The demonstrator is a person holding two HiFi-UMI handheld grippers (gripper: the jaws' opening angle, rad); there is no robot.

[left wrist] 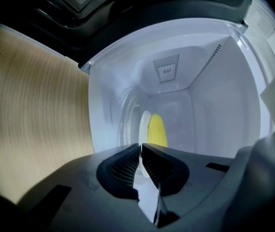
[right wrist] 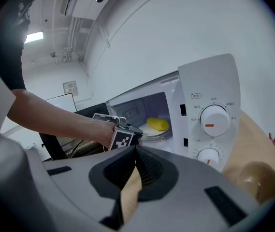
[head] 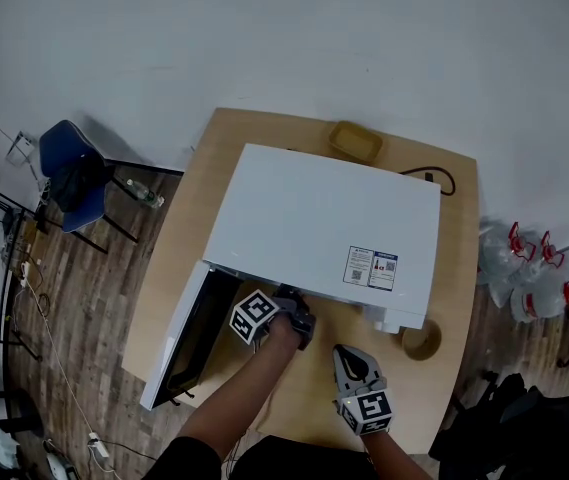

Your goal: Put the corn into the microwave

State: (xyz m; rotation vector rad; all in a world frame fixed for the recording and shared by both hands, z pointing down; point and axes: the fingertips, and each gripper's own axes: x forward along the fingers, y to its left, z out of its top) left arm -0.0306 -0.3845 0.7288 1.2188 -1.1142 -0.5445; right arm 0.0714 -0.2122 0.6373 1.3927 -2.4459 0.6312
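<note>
Up top, the wooden table (head: 456,258) fills the middle of the head view, and the white microwave (head: 314,218) takes up most of it, with its door (head: 179,343) swung wide open to the left. Just beyond the table's left edge there's a blue chair (head: 72,173) on the plank floor. At the far edge of the table, behind the microwave, lies a shallow tan tray (head: 355,141), and by the microwave's front right corner sits a small brown bowl (head: 422,340). Now to the action: the left gripper (head: 299,323) is right at the mouth of the oven, pointing into the white cavity, and its jaws are clenched tip to tip with nothing between them. The right gripper (head: 349,356) hangs over the table in front of the control panel, well apart from the opening, and its jaws are pressed together too, holding nothing. From the right gripper view the two round dials (right wrist: 214,120) show clearly beside the opening. And there it is: the corn (left wrist: 157,131), bright yellow, is inside the microwave, lying on the white plate (left wrist: 144,127) in the middle of the cavity, clear of both grippers.
</note>
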